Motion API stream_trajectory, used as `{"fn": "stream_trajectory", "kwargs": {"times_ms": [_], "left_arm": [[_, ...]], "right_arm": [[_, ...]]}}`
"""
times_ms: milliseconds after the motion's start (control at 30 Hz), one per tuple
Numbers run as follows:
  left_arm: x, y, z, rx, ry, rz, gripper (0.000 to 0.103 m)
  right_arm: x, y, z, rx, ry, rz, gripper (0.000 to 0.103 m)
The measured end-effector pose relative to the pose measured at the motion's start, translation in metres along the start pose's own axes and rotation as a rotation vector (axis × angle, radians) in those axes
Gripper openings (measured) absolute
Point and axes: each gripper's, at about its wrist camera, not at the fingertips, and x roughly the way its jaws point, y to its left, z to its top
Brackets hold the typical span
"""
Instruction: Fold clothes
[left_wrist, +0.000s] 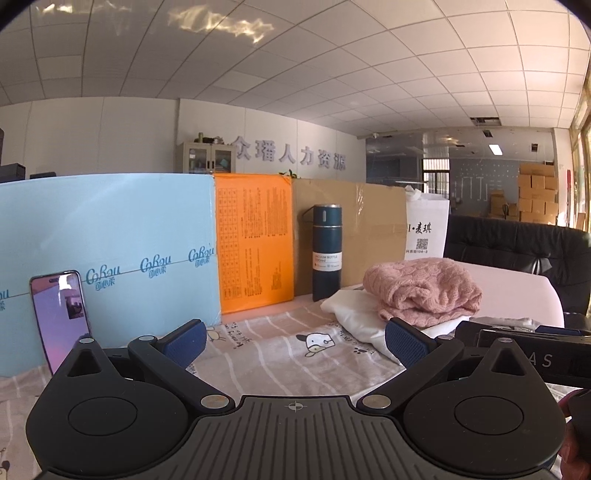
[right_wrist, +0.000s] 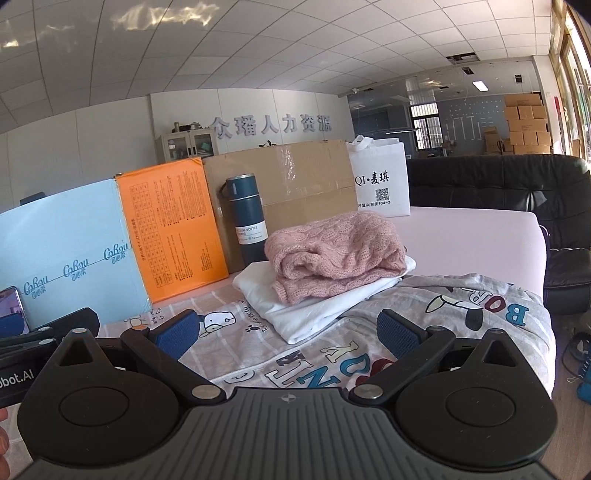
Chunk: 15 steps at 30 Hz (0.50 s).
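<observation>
A: Left wrist view, left to right: what stands along the far edge of the bench?

B: A phone (left_wrist: 61, 317) leans upright against a pale blue carton (left_wrist: 110, 240). Next come an orange carton (left_wrist: 255, 243), a dark blue vacuum bottle (left_wrist: 327, 251) in front of a brown cardboard box (left_wrist: 354, 229), and a white bag (left_wrist: 426, 229) with black print. A black sofa (left_wrist: 517, 247) lies beyond the right edge.

A: And the left gripper (left_wrist: 293, 343)?

B: Released; its blue pads (left_wrist: 184, 345) stand wide apart above the cartoon-print bench cover (left_wrist: 280, 343), holding nothing.

A: Where are the clothes?

B: A pink knit sweater (left_wrist: 424, 291) lies on a folded white garment (left_wrist: 354, 314), right of the bottle. In the right wrist view, a grey printed garment (right_wrist: 424, 325) with large coloured letters is spread at the near right corner, touching the white garment's (right_wrist: 317, 306) edge.

A: The right gripper (right_wrist: 288, 334)?

B: Also released, fingers spread over the grey garment's lettering, gripping nothing. The bottle (right_wrist: 245, 221) and boxes crowd the stack from behind.
</observation>
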Motion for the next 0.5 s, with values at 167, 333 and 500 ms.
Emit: {"fn": "stream_trajectory", "kwargs": {"times_ms": [167, 333, 500], "left_arm": [[-0.036, 0.008, -0.003, 0.023, -0.064, 0.057, 0.103], [-0.071, 0.018, -0.005, 0.058, -0.072, 0.109, 0.103], [-0.112, 0.04, -0.007, 0.061, -0.02, 0.193, 0.103]], "right_arm": [[-0.005, -0.004, -0.009, 0.047, -0.025, 0.127, 0.103], [-0.008, 0.009, -0.016, 0.032, 0.033, 0.295, 0.103], [-0.008, 0.036, -0.019, 0.017, 0.156, 0.516, 0.103]]}}
